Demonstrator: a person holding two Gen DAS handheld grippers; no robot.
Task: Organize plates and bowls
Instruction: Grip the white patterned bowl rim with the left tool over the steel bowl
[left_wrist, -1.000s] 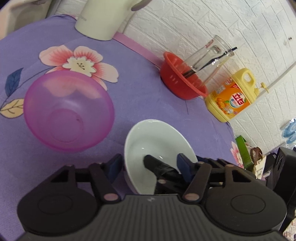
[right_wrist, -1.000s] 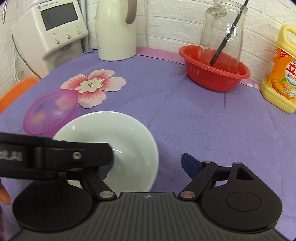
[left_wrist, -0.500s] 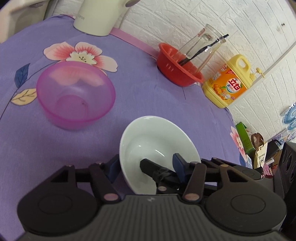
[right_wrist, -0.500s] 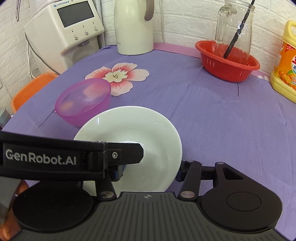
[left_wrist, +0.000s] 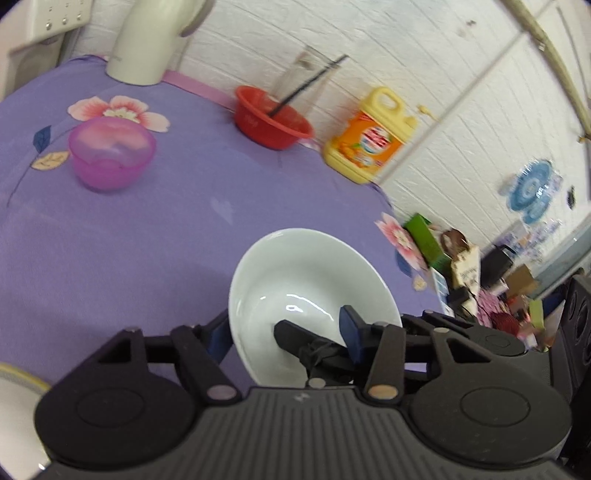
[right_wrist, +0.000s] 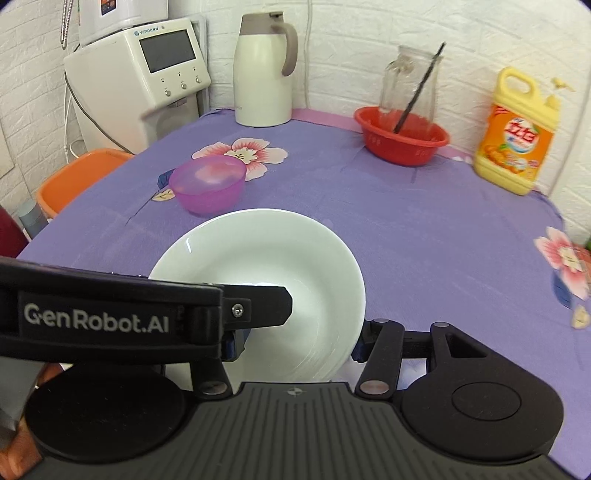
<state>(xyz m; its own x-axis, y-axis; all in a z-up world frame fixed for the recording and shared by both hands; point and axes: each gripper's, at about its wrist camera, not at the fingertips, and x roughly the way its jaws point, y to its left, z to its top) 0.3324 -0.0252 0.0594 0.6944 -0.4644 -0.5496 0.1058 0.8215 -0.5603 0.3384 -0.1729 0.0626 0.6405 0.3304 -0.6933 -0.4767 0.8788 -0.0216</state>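
A white bowl is held above the purple tablecloth by both grippers. My left gripper grips its left rim, one finger outside, one inside. My right gripper grips its near rim, its left finger inside and its right finger outside. The bowl also shows in the right wrist view, with the left gripper's arm across it. A translucent pink bowl stands on the cloth further back, also in the left wrist view. A white plate edge shows at the lower left.
At the back stand a red basket with a glass jar, a yellow detergent jug, a white kettle and a water dispenser. An orange stool stands left of the table. Clutter lies past the table's right edge.
Both grippers have lifted the white bowl and pulled it back toward the near edge; the pink bowl and the back objects look farther away.
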